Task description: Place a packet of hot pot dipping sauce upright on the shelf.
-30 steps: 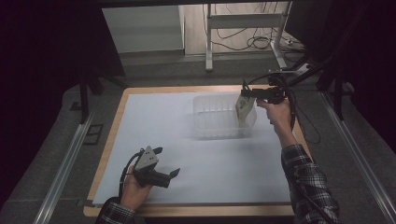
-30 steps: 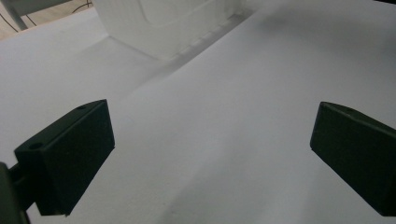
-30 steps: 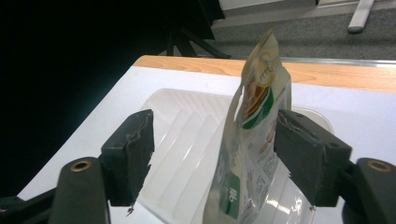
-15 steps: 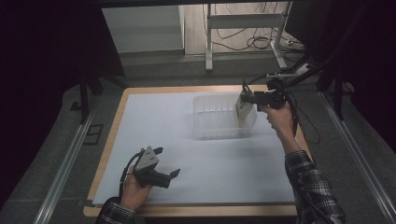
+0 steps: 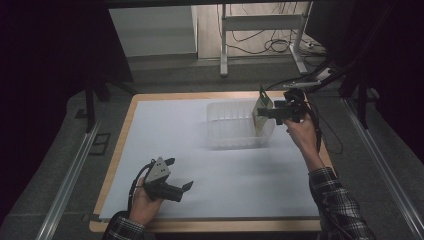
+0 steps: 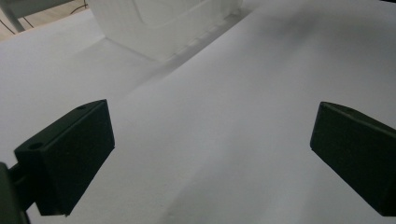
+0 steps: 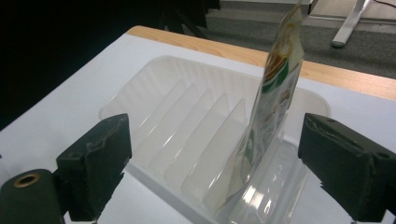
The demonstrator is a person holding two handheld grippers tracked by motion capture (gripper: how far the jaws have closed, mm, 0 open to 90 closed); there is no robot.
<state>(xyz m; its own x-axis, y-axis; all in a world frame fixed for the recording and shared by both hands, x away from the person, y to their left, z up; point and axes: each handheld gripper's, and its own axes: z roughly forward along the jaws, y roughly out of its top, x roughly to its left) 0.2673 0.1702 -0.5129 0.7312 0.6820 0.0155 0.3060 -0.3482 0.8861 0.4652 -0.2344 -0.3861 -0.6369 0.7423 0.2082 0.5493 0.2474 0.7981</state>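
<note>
Pouch stands upright in the clear rack; right gripper has just been opening, released; left gripper gapes empty.

The desk is showing a wooden edge around a white sheet that is covering nearly all of its top. A clear plastic rack with ribbed slots is sitting directly on the sheet, toward the far right of the desk. The left gripper is resting near the desk's near left corner, well apart from the rack.
</note>
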